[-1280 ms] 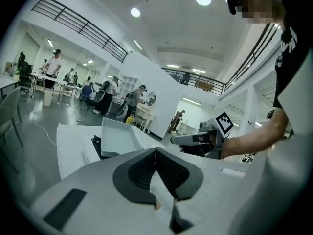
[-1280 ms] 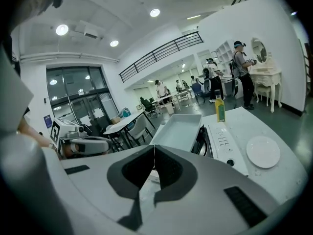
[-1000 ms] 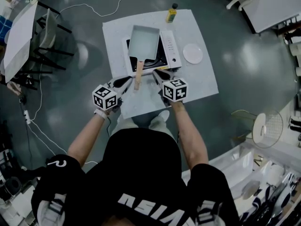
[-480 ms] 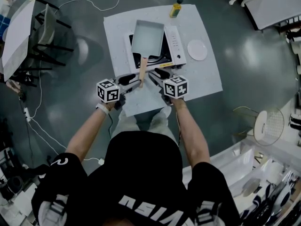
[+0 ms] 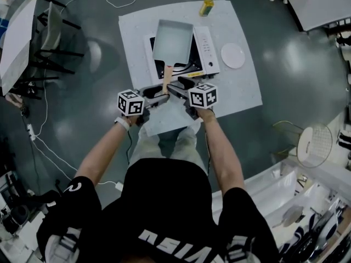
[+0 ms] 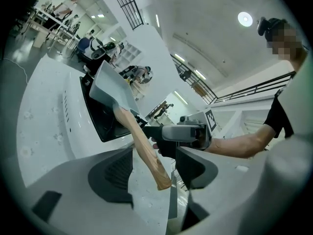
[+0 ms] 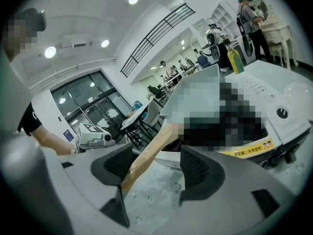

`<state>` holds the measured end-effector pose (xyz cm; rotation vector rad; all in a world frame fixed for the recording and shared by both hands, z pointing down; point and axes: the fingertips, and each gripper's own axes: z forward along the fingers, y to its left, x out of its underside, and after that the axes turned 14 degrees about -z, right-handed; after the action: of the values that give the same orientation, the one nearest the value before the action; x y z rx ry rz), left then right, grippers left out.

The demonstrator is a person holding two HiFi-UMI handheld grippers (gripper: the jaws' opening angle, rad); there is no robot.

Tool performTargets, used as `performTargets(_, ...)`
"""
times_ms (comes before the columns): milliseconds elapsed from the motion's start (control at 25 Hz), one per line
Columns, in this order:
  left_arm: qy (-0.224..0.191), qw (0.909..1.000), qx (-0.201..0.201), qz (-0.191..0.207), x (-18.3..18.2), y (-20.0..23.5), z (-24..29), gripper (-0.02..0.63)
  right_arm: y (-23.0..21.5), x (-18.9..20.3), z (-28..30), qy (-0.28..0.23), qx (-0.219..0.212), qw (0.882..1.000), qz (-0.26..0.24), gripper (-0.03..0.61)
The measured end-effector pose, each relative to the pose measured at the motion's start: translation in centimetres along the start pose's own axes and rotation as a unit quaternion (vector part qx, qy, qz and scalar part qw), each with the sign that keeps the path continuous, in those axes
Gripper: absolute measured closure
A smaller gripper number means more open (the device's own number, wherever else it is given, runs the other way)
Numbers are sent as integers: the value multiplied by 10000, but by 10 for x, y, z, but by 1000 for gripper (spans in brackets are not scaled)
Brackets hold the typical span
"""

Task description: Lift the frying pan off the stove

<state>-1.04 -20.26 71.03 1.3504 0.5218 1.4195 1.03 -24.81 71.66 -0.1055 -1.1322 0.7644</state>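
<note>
Since a second ago both grippers have moved up-frame to the handle (image 5: 166, 81). The jaws of the left gripper (image 5: 160, 96) and right gripper (image 5: 174, 86) were clenched then; they have just been opening and are now released, with the handle between each pair, unpressed. The pan (image 5: 173, 40) is rectangular and pale grey. It sits on the stove (image 5: 207, 48), upper centre of the surface (image 5: 241, 89), wooden handle pointing down-frame.

Rectangular pale grey frying pan (image 5: 173, 40) flat on stove (image 5: 205, 45): white body, black top, mid-surface (image 5: 134, 43) nearer far edge. Wooden handle (image 5: 166, 80) points toward near edge.
</note>
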Motion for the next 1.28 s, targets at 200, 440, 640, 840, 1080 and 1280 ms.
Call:
performTargets(200, 99, 9995, 159, -252, 2, 7, 12, 359, -8, 9, 15, 53, -192, 9994, 282, 285)
performTargets(440, 239, 9982, 354, -424, 3, 9, 21, 359, -10, 8, 28, 2, -387, 9979, 515, 284)
performTargets(640, 421, 9962, 558, -518, 8, 7, 26, 364, -8, 2, 38, 3, -578, 9968, 551, 284)
performTargets(840, 517, 9950, 590, -617, 10, 8, 29, 428, -3, 3, 46, 68, -806, 9945, 672, 284)
performTargets(1080, 561, 9939, 659, -691, 10, 8, 29, 443, 0, -4, 53, -13, -970, 9921, 794, 295)
performTargets(1280, 598, 9936, 680, -677, 9, 7, 28, 443, 7, -6, 58, -90, -1261, 9855, 1128, 376)
